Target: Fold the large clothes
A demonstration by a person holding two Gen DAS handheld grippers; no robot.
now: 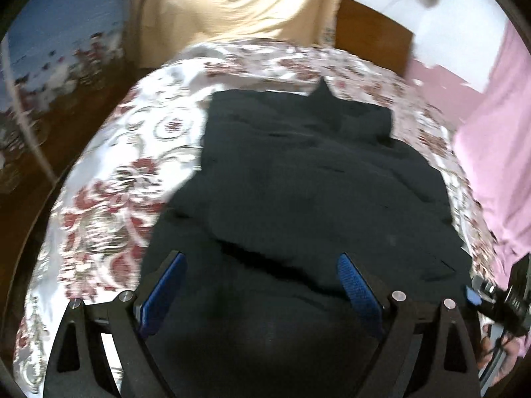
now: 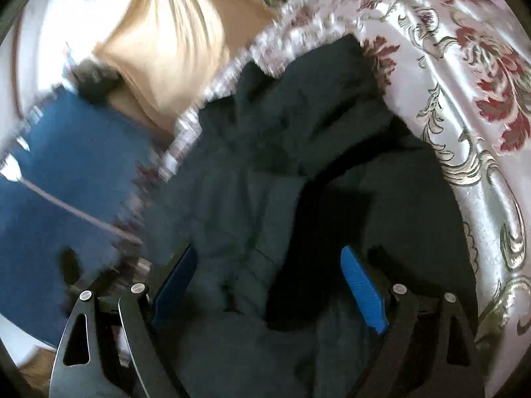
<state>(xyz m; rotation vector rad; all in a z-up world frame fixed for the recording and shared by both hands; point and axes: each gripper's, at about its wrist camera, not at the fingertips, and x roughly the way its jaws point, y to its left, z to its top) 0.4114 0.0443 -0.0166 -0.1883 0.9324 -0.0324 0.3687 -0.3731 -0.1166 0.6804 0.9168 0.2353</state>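
Lying across a floral cover of white satin with red blooms and grey scrollwork point(image 1: 109, 172), the large dark, near-black cloth garment point(image 1: 298, 182) fills the middle of the left wrist view, reaching from the 12 o'clock edge of the bed down to 6 o'clock, where it passes under the left gripper point(image 1: 260, 262). Its blue-padded fingers point(image 1: 356, 285) stand spread wide, released, with the fabric showing between them but not pinched. At 4 o'clock in that view a small part of the other device point(image 1: 511, 298) shows over the garment's edge, beside a pale pink cloth point(image 1: 491, 139) at 3 o'clock. A cream-yellow draped cloth point(image 1: 225, 3) hangs at 12 o'clock beyond the bed.

From the right wrist view, the right gripper point(image 2: 265, 265) hangs over the same garment point(image 2: 265, 165), which is rumpled with deep folds. Its blue fingers point(image 2: 363, 292) are likewise parted and grip nothing. The floral cover point(image 2: 464, 66) curves from 1 to 4 o'clock, and a blue surface point(image 2: 66, 172) lies at 9 o'clock, blurred.
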